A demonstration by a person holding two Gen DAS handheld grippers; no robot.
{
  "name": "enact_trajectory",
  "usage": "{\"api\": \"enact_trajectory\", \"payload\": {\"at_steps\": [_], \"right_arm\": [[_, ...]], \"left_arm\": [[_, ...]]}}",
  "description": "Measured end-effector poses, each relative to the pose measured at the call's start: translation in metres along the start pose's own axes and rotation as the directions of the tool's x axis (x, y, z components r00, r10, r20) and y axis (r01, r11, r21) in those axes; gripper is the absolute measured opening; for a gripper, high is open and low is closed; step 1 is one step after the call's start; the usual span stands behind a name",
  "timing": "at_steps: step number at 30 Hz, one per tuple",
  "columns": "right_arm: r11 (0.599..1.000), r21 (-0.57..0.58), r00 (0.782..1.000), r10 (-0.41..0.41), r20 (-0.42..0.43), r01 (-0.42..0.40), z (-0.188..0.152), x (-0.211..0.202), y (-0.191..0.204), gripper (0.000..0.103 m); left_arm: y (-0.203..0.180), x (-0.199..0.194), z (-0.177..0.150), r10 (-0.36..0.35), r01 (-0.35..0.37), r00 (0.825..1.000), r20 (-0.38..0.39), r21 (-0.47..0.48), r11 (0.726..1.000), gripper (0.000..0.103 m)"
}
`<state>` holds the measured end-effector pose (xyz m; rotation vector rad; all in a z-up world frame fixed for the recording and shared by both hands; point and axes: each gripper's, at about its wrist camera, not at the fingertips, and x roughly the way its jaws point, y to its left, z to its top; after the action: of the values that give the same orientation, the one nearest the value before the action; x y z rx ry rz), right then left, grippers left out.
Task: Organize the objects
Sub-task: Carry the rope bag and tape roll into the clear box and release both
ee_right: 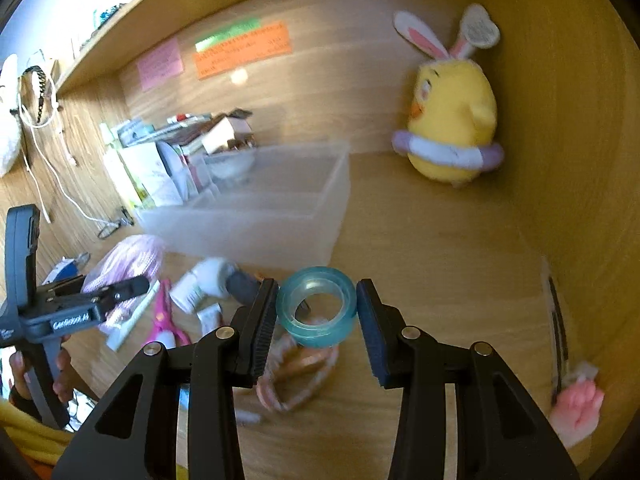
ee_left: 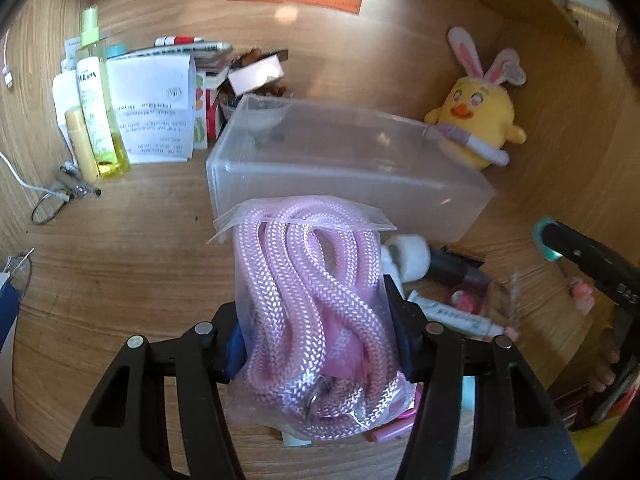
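A glossy clear plastic bag [ee_left: 316, 320] wraps braided, sheeny pink rope [ee_left: 296, 280]; behind it sits a frosted matt plastic box [ee_left: 344, 168] on smooth wood-grain desk [ee_left: 132, 248].

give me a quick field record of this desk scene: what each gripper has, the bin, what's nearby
left gripper: shut on clear zip bag of coiled pink rope
right gripper: shut on teal roll of clear tape
bin: translucent plastic box, open top, on wooden desk, beyond both grippers
bin contents: hard to tell through the frosted walls
beside bin: yellow chick plush with rabbit ears
left of bin: yellow spray bottle, papers
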<state>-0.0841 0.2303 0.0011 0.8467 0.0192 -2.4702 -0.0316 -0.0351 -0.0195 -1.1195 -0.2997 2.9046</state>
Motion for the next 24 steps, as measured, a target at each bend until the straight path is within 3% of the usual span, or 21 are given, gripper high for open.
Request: {"api": "enact_trajectory", "payload": {"at_steps": [7,12,17,24], "right_arm": [[0.999,-0.038,0.999,0.005,0.053,-0.003,0.035,0.004,0.015,0.037],[0.997,-0.077,0.995,-0.019,0.098,0.026,0.057,0.008,0.028,0.037],[0.991,-0.131,0.993,-0.016,0.116,0.031,0.074,0.011,0.041,0.037],[0.994,-0.095,0.995,0.069,0.072,-0.062,0.099,0.035,0.038,0.037]], "left_arm": [[0.004,-0.021,0.028,-0.029,0.029,0.997,0.072,0.001,1.0,0.057],[0.011,-0.024,0.055,-0.088,0.089,0.992,0.093,-0.014,0.996,0.057],[0.016,-0.017,0.078,-0.079,0.08,0.992,0.095,-0.01,0.997,0.057],[0.02,-0.001,0.1,-0.049,0.048,0.996,0.074,0.016,0.999,0.057]]}}
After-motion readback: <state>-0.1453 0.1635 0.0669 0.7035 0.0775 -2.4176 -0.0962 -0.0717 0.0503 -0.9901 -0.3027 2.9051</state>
